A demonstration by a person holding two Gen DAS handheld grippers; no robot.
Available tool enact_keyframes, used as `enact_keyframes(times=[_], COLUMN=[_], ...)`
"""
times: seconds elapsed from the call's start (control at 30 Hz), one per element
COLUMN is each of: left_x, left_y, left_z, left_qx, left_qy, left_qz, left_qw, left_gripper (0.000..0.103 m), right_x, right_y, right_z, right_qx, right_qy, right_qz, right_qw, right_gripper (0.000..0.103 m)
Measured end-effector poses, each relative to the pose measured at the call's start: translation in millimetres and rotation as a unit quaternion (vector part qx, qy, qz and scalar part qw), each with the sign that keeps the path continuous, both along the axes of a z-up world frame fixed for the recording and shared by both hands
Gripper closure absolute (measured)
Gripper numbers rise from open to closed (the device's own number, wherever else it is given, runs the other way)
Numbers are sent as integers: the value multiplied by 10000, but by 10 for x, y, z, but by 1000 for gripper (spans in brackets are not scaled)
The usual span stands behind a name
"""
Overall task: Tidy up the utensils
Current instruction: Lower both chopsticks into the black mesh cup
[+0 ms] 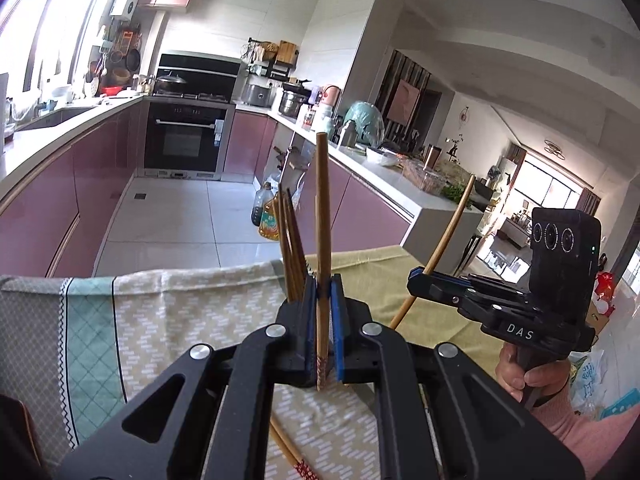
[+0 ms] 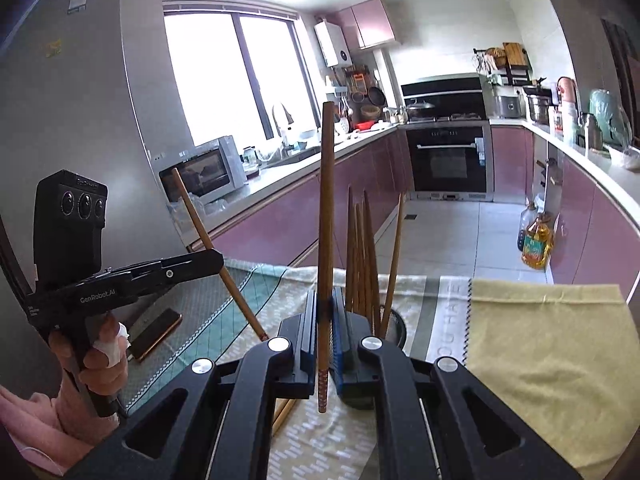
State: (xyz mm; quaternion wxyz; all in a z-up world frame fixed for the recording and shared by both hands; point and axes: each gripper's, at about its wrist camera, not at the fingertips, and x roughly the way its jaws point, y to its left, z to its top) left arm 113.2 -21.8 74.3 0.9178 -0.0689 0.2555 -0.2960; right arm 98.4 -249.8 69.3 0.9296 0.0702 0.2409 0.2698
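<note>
Chopstick [image 1: 322, 216] is held upright between the pads of the left gripper [image 1: 323, 292], clamped near its patterned lower end, tip pointing up. A second chopstick [image 2: 325, 216] is held the same way in the right gripper [image 2: 325, 308], jaws closed on it, patterned end hanging below the pads. Both sticks are lifted clear of the cloth-covered table [image 1: 192, 320].

A bundle of chopsticks [image 2: 362, 256] is seen standing upright in a dark round holder [image 2: 396, 326], just beyond the right gripper's pads and near the far edge of the table; the holder is mostly hidden. In the left view the same bundle appears just left of the held stick. One loose chopstick [image 1: 288, 452] is seen lying on the cloth under the left gripper, toward the near edge.

A phone [image 2: 156, 334] lies near the left edge of the table. Each gripper handle is gripped by a hand [image 1: 520, 372], pink sleeve at the wrist. Oil bottles [image 2: 536, 240] stand on the floor beyond the table.
</note>
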Motion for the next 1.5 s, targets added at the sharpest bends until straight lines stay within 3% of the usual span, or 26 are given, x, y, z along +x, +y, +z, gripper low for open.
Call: enact_keyframes(times=[0.27,0.5,1.03,1.5], left_x=[77,210,597,915], left_y=[-90,-224,-547,-646], left_z=[252,328,-177,-369], left_qx=[-35,146,1129,1210], left_qy=[-255,-369,343,585], left_qz=[-23,72,-119,-32], left_qw=[9997,9992,9929,9909], left_gripper=[95,95,95,95], right_x=[145,312,646,835], right_y=[-76,-75,221,267], right_z=[183,146,-309,-402], right_qx=[46,4,-613,-664], right_qy=[-230,-206,798,1018], right_qz=[-66,-138,55,-1], right_qw=[9997,9997,9949,9926], right_gripper=[97,97,97,97])
